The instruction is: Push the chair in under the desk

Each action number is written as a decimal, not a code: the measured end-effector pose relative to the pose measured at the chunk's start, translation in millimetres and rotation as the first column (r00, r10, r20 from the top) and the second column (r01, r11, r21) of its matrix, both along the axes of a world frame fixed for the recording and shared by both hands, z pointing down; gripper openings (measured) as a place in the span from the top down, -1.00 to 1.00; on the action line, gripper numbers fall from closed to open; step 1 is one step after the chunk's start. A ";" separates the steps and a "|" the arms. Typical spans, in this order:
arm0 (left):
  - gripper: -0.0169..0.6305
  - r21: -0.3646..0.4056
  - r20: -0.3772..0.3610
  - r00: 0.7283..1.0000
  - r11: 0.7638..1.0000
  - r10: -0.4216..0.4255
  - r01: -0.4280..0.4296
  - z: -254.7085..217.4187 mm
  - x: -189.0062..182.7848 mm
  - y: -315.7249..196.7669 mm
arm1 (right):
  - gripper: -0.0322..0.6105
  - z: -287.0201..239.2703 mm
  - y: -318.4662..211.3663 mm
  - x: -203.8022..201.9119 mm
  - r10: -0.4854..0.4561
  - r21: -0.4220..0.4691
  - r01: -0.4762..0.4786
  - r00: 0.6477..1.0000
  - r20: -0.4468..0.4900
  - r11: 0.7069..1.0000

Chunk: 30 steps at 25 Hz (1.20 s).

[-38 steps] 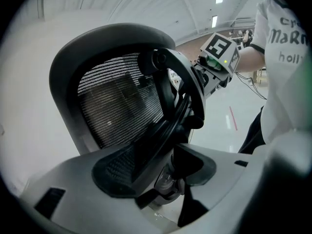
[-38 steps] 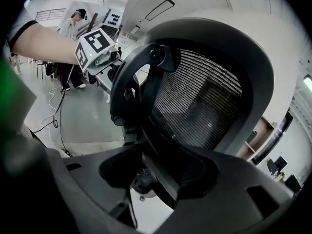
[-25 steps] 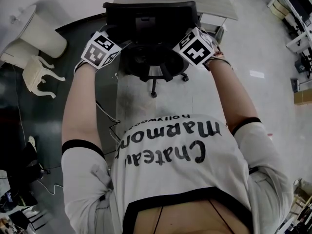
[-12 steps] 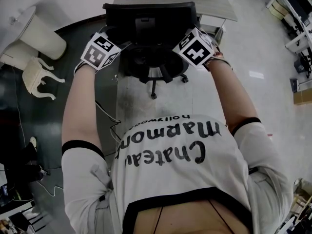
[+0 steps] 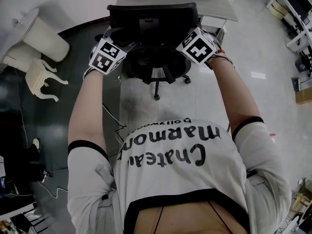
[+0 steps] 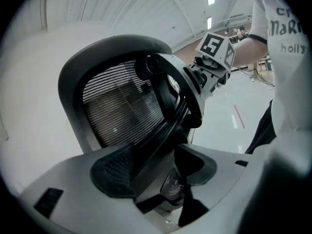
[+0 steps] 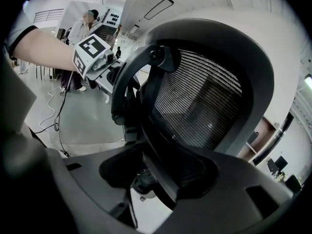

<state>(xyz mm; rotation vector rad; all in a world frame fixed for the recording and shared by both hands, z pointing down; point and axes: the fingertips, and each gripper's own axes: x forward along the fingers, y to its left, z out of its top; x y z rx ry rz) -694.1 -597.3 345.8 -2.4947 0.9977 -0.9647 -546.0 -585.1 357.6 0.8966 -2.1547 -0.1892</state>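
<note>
**Both Grippers Clamped on Backrest for the Push**

The left hand-held gripper (image 6: 163, 179) and right hand-held gripper (image 7: 156, 179) are each closed on opposite side edges of the backrest (image 5: 151, 18). This grip likely keeps the push straight.

The office chair (image 5: 156, 60) stands at upper centre, facing the counter (image 5: 214, 6); its seat appears not yet fully under. It has a dark mesh back and a castor base.
</note>
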 end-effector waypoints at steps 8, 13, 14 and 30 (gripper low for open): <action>0.25 0.017 0.005 0.999 0.999 -0.046 0.046 -8.8 -18.4 17.2 | 0.21 0.6 -2.2 0.4 0.001 -0.011 -0.001 1.000 0.003 1.000; 0.46 -0.018 -0.278 0.956 0.996 -0.094 0.093 -39.4 -18.5 47.6 | 0.21 0.6 -4.5 1.0 -0.002 -0.004 0.002 1.000 -0.001 1.000; 0.49 -0.016 -0.342 0.935 0.995 -0.098 0.098 -47.6 -15.5 55.4 | 0.21 0.6 -4.0 0.9 -0.002 -0.007 0.002 1.000 0.000 1.000; 0.90 -0.175 -0.705 0.690 0.983 -0.164 0.054 -88.2 56.7 177.9 | 0.21 -0.3 0.0 -0.7 -0.005 0.059 0.005 1.000 0.006 0.998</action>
